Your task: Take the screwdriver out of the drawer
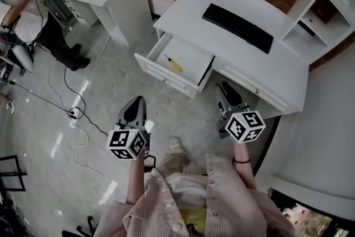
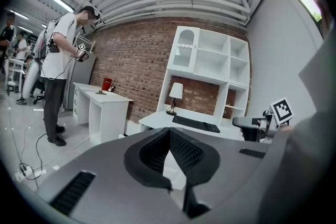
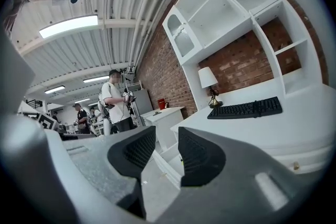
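Head view shows the drawer (image 1: 166, 78) pulled open from the white desk (image 1: 288, 76), with the screwdriver (image 1: 173, 63), yellow-handled, lying flat and at a slant on the drawer floor, clear of the walls. Neither claw has reached it. The right claw (image 1: 230, 94) hangs outside the drawer, just off its right front corner and close to the desk edge; the right gripper view shows its jaws wide apart with nothing between them. The left claw (image 1: 135, 111) hangs short of the drawer front, and the left gripper view shows its tips together on nothing. Assessed risks: first, a claw brought in low and nearly level is likely to strike the drawer front or side wall before it gets to the tool, and a knock on the front could push the drawer back in. Second, the tool is slim and round and rests on a smooth floor, so a pad landing off-centre could roll it or skid it toward the back, out of easy reach. Third, a pinch on the thin shaft instead of the handle may let the tool swing or drop on the lift. The left claw, as it stands, cannot take the tool without opening first.
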The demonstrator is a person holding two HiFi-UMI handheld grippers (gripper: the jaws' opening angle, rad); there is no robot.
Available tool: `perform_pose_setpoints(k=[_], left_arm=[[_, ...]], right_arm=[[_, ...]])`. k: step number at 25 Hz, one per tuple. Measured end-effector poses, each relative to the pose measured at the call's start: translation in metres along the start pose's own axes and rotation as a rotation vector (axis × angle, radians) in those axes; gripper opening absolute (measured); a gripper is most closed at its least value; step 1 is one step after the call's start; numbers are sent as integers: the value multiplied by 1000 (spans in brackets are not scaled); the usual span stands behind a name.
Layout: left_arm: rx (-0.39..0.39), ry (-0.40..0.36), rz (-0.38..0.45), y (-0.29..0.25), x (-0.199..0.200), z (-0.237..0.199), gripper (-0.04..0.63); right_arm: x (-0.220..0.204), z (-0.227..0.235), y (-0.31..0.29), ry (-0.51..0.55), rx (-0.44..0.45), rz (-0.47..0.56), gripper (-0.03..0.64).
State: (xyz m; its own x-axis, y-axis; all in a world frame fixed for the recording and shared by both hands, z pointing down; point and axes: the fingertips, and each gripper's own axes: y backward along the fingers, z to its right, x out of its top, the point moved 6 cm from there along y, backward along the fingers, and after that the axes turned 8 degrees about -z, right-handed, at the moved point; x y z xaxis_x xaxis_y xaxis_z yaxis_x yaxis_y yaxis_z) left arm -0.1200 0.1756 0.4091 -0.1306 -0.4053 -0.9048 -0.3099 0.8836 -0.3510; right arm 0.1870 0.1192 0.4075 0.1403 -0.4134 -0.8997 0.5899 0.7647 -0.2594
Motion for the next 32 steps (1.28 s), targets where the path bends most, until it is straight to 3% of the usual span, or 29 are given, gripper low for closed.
perform_pose_setpoints(k=[17, 32], left_arm=[[-64, 6, -54, -73, 19, -56, 0], [-30, 62, -155, -173, 41, -118, 0]], right_arm=[[7, 8, -88, -12, -28, -82, 118], [13, 38, -237, 20, 64, -306, 118]])
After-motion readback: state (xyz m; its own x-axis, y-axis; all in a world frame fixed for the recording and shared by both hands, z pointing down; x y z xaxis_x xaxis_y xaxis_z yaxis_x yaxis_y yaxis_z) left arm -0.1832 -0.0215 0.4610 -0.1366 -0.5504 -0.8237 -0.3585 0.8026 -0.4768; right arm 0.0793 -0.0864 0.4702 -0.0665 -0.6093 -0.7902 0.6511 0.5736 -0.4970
